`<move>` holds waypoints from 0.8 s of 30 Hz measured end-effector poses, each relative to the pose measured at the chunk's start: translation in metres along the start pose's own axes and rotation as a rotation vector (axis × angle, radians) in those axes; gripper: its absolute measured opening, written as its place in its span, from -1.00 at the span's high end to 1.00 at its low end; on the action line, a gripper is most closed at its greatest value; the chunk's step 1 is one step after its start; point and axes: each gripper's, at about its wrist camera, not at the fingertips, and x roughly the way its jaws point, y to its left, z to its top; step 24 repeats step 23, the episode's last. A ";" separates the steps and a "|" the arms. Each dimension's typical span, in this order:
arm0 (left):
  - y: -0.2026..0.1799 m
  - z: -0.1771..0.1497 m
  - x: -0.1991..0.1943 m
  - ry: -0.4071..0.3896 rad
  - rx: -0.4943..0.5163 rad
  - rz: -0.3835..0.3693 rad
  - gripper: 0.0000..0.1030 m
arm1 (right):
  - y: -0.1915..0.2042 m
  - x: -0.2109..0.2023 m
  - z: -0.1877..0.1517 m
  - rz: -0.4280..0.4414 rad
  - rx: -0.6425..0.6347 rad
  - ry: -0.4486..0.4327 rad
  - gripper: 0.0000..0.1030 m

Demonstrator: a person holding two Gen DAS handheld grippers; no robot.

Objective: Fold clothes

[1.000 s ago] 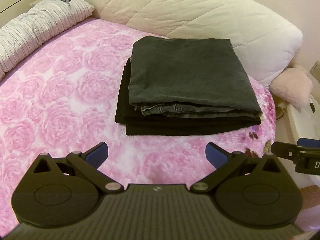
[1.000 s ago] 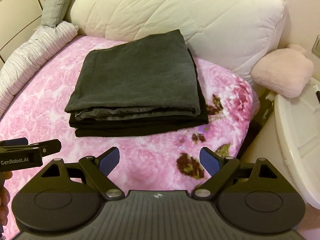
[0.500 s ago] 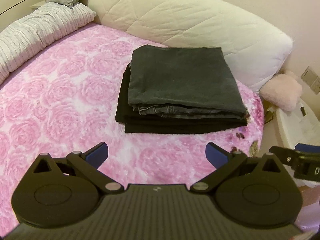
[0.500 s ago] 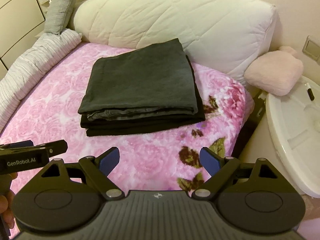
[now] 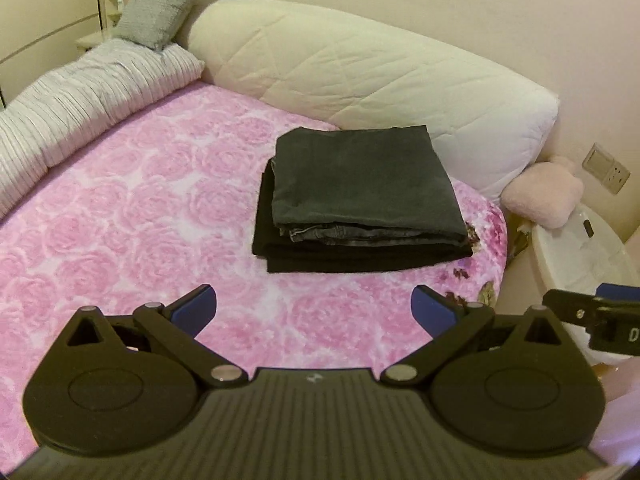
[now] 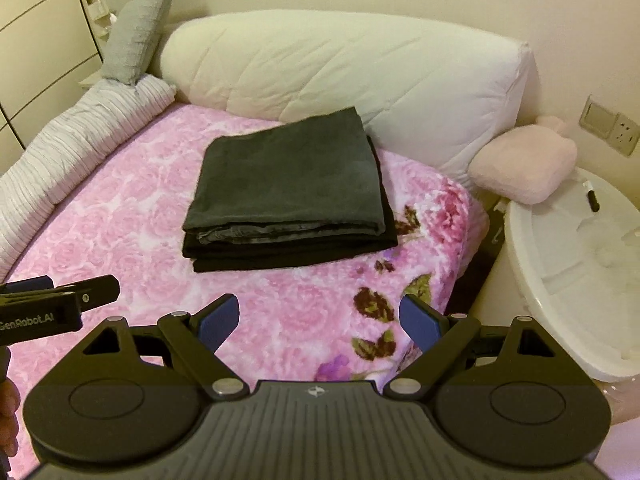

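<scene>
Two folded garments lie stacked on the pink rose-print bed cover [image 5: 120, 216] [image 6: 132, 232]. The top one is a dark grey folded piece [image 5: 360, 180] [image 6: 288, 176], resting on a black folded piece [image 5: 360, 258] [image 6: 280, 256]. My left gripper [image 5: 314, 310] hovers open well in front of the stack, nothing between its blue pads. My right gripper [image 6: 320, 318] is also open and empty, set back from the stack's near edge. Each gripper's body shows at the side of the other's view.
A large white quilted pillow [image 5: 360, 72] [image 6: 344, 68] lies behind the stack. A striped bolster [image 5: 80, 96] runs along the left edge with a grey cushion [image 6: 136, 36]. A pink plush cushion [image 6: 524, 168] and white plastic tub [image 6: 580, 272] sit beyond the bed's right edge.
Both grippers have drawn back and upward from the stack, so it looks smaller and farther. The stack has not moved. Both grippers stay open.
</scene>
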 end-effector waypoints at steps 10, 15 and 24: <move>0.001 -0.018 -0.045 -0.047 0.006 -0.026 -0.99 | 0.018 -0.060 -0.023 -0.010 -0.007 -0.062 -0.73; 0.003 -0.023 -0.060 -0.069 0.010 -0.037 -0.99 | 0.022 -0.080 -0.034 -0.019 -0.006 -0.085 -0.73; 0.010 -0.023 -0.088 -0.147 0.020 -0.054 -0.99 | 0.027 -0.104 -0.041 -0.042 0.006 -0.133 -0.73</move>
